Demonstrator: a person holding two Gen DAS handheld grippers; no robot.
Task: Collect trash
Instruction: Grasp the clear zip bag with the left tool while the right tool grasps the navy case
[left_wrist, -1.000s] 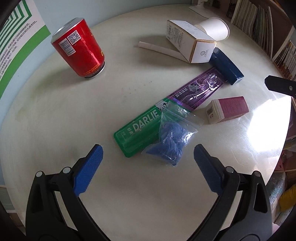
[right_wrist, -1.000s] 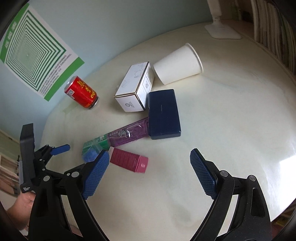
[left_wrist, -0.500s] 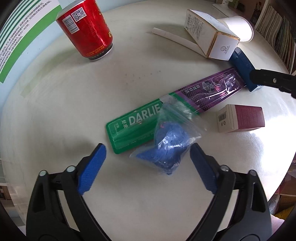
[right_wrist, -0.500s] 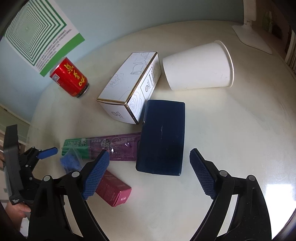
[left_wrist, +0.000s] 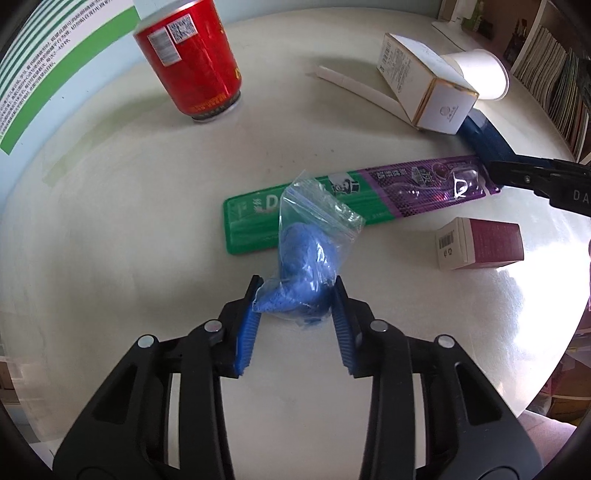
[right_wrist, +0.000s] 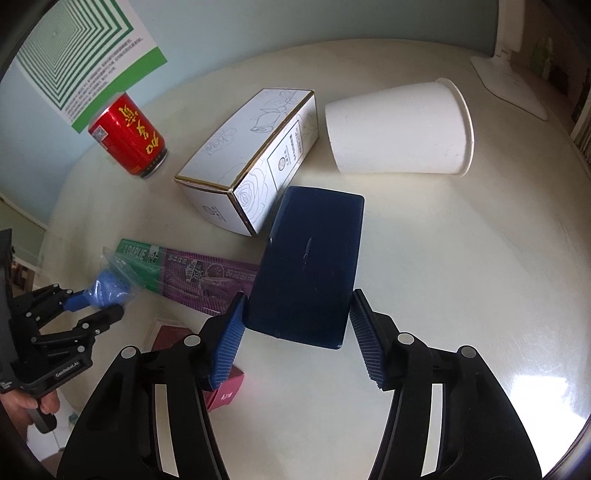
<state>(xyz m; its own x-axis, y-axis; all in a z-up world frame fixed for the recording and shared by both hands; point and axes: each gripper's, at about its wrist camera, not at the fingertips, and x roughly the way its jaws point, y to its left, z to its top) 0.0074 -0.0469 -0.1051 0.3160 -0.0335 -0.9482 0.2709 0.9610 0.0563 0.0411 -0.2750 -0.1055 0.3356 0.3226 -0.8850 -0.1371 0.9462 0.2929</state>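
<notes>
Low over the table (left_wrist: 110, 229), left gripper (left_wrist: 295, 295) pinching plastic bag (left_wrist: 310, 258)

A round cream table (right_wrist: 443, 258) sat against a pale blue wall (right_wrist: 258, 29). A green-and-white striped poster (right_wrist: 74, 55) hung on that wall. A white lamp base (right_wrist: 509, 85) stood at the table's far edge, with shelved books (left_wrist: 554, 85) beyond.
</notes>
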